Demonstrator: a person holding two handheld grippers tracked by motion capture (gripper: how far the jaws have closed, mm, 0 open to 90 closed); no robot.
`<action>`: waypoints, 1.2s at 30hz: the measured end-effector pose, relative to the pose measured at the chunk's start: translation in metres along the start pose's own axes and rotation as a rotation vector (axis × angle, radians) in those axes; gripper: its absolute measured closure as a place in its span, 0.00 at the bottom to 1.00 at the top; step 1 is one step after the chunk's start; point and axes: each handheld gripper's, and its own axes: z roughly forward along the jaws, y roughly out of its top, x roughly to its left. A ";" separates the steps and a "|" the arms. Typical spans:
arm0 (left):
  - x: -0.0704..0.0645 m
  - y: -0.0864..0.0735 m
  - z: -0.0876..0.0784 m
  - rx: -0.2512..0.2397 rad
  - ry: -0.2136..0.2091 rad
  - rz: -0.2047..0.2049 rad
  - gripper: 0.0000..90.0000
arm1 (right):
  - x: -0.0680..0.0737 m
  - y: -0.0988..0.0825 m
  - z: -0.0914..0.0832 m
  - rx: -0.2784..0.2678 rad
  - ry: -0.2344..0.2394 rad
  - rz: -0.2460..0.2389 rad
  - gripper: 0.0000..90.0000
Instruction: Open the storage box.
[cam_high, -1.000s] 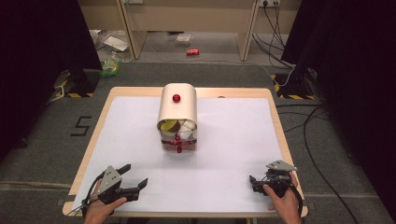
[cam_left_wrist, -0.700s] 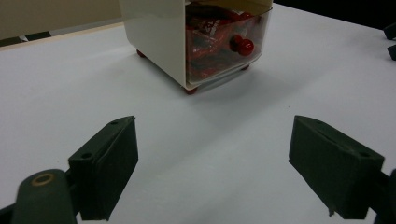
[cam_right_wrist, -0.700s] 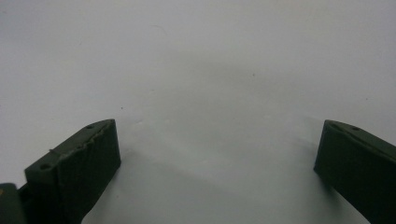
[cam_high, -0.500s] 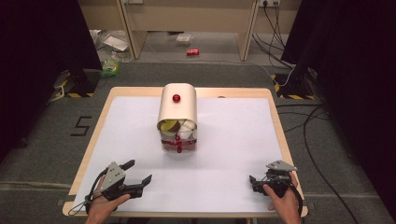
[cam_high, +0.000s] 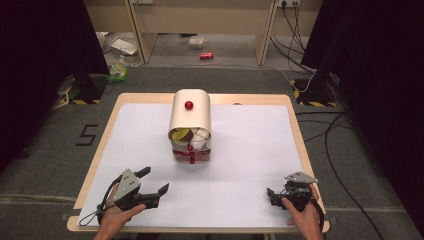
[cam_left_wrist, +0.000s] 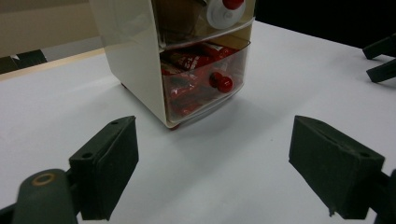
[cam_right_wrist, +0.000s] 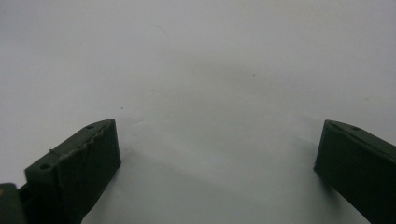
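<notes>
A small cream drawer cabinet stands mid-table with a red knob on its rounded top. Its two clear drawers face me. The upper drawer holds yellow, brown and white pieces. The lower drawer holds red packets and has a red knob. My left gripper is open near the front left, angled toward the cabinet, with nothing between its pads. My right gripper is open at the front right, low over the bare white table top.
The white sheet covers a wooden table with a bare rim. On the floor beyond lie a red can, a green item and papers. Cables run along the right side. The right gripper's jaws show far off.
My left gripper has crept forward and slightly right toward the cabinet. The right gripper and the cabinet have stayed put.
</notes>
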 end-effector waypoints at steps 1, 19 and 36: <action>0.000 0.001 0.000 -0.001 -0.002 0.004 0.17 | 0.000 0.000 0.000 0.000 0.000 -0.001 0.00; -0.002 0.017 0.008 -0.023 -0.017 0.005 0.17 | 0.000 0.000 0.000 -0.001 0.000 0.001 0.00; -0.007 0.038 0.014 -0.051 -0.033 0.030 0.17 | 0.000 0.000 0.000 0.000 0.000 0.000 0.00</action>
